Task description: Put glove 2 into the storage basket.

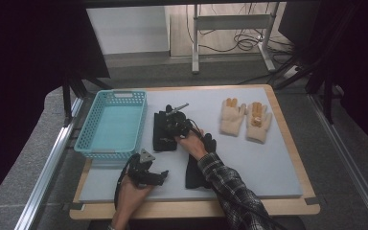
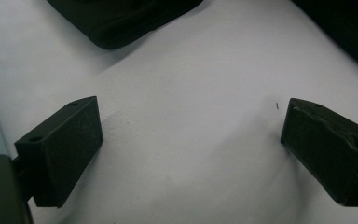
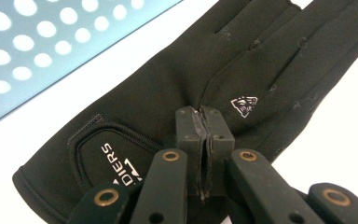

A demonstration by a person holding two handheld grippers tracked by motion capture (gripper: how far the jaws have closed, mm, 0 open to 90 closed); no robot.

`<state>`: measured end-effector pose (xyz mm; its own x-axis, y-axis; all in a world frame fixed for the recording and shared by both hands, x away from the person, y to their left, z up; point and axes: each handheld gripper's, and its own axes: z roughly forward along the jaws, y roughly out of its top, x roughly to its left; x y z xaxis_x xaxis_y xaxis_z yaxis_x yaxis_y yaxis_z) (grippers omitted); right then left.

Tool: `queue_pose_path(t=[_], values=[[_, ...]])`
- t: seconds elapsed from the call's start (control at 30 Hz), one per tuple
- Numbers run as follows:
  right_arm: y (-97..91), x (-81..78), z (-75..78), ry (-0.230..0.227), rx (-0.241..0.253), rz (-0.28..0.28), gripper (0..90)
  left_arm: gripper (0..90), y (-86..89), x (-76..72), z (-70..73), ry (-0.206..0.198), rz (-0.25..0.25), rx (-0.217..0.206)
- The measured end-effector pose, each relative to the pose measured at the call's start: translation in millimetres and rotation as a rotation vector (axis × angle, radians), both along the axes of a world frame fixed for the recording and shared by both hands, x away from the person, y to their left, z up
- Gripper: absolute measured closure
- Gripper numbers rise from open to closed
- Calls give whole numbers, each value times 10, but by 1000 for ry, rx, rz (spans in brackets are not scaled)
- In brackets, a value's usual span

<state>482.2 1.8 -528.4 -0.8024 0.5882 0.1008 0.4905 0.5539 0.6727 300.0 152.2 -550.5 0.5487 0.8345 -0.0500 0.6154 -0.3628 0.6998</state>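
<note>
the right gripper (image 3: 204, 122) is clenched with its jaws together on the back of a black fabric glove with white logo print (image 3: 177, 93), pinching a fold of the cloth, while the glove lies flat on the grey table mat (image 1: 268, 158) just beside the turquoise perforated plastic basket (image 1: 92, 125). the left gripper (image 2: 191, 144) is released, jaws wide over bare mat. basket looks empty; a second black glove (image 1: 196, 170) and a cream knit glove pair (image 1: 245, 119) lie untouched, so most sorting seems left.

Black glove (image 3: 177, 88) (white logo); turquoise basket (image 1: 111, 122); plaid sleeve (image 1: 235, 191).
</note>
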Motion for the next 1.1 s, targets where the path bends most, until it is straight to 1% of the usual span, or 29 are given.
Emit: queue_pose_path(t=[0.07,0.13,0.27,0.43,0.57,0.8,0.87,1.0,1.1], values=[[-11,-8,33,-6,-2,-5,868,55,0,0,0,0,0,0],[-33,-22,89,-7,9,-8,868,55,0,0,0,0,0,0],[-83,-83,246,-24,34,-5,869,55,0,0,0,0,0,0],[-174,-203,449,-52,62,6,868,55,2,0,-1,0,-1,2],[-289,-315,585,-59,79,16,868,55,1,1,-1,-1,-1,2],[-630,-557,778,-77,113,9,867,56,2,1,-1,-2,-1,3],[-744,-643,822,-73,126,1,868,56,1,1,-1,-3,-1,2],[-967,-826,882,-84,130,-4,867,56,1,1,0,-2,-1,2],[-1130,-967,917,-93,126,-17,867,56,-1,0,0,-2,2,-1]])
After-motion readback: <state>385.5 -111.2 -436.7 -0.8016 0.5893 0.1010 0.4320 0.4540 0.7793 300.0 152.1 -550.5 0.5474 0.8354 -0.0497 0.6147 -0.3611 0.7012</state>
